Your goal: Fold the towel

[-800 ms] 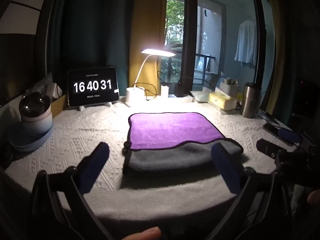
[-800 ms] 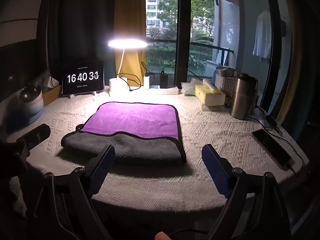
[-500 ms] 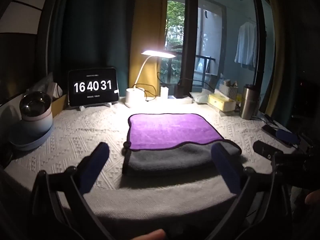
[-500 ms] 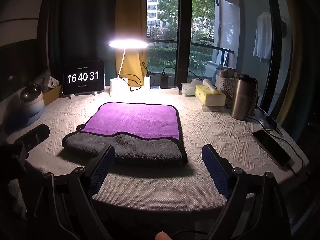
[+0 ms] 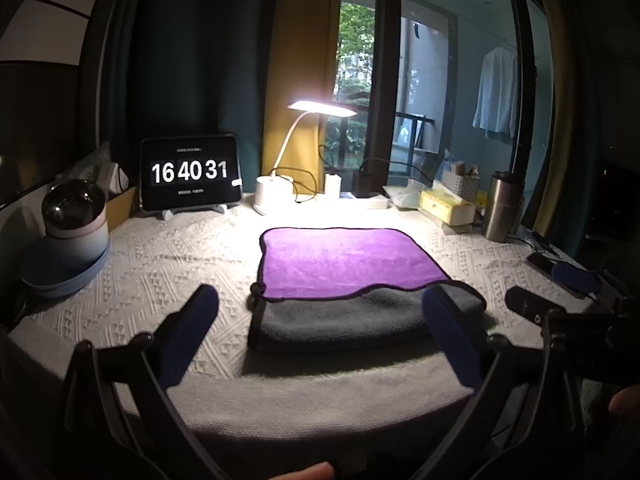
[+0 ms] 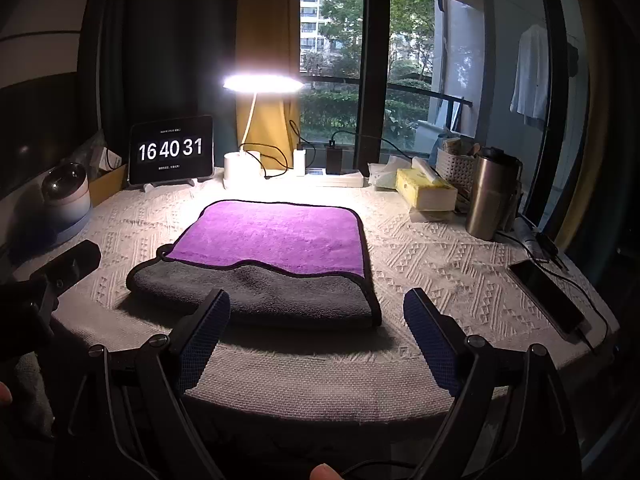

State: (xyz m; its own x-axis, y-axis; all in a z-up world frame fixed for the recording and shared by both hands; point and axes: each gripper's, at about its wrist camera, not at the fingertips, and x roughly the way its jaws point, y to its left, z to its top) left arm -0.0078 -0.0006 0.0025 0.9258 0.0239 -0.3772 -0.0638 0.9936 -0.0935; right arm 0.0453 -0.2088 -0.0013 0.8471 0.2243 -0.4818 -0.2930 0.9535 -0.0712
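Both claws, the left claw (image 5: pixel 320 338) and the right claw (image 6: pixel 316 338), hang spread and empty off the worktop's (image 6: pixel 432 264) near edge, just short of the towel (image 6: pixel 276 256), which lies mid-worktop with its grey near part folded over the purple. Pinching only the top layer would likely undo that fold; uneven lifts could skew the edges.

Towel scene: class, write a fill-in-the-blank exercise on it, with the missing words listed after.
1. The towel shows purple above a ____ layer.
2. The lit lamp stands ____ the towel.
3. Both the left gripper and the right gripper are ____.

Missing words: grey; behind; open
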